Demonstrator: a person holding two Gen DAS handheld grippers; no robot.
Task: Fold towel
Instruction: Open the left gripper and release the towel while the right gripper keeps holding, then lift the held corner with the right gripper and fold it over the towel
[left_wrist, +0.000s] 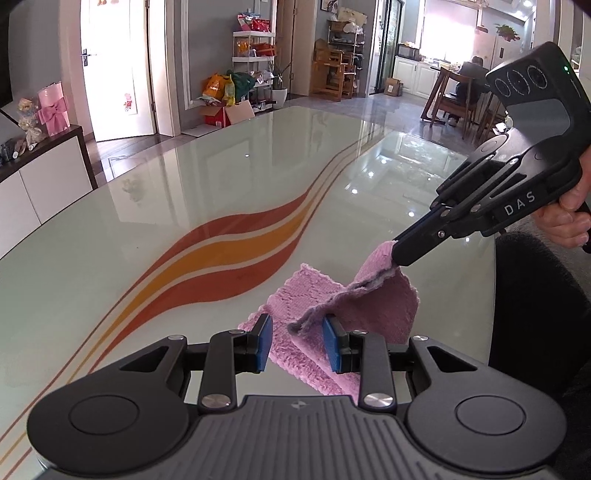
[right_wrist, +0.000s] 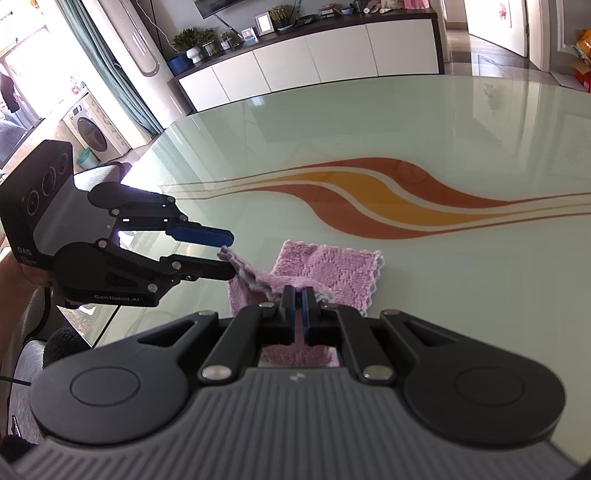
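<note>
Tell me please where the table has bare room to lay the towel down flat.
The glass table is bare beyond the pink towel, over the orange wave stripe and up to the far edge by the white sideboard. It is crowded only near the front edge, where the left gripper and right gripper meet the towel.

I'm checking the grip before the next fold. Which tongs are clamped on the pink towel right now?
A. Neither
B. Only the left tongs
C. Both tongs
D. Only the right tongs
D: the right tongs are shut on a raised corner of the pink towel, while the left tongs stand open around another corner, their blue pads not pressing on it.
</note>
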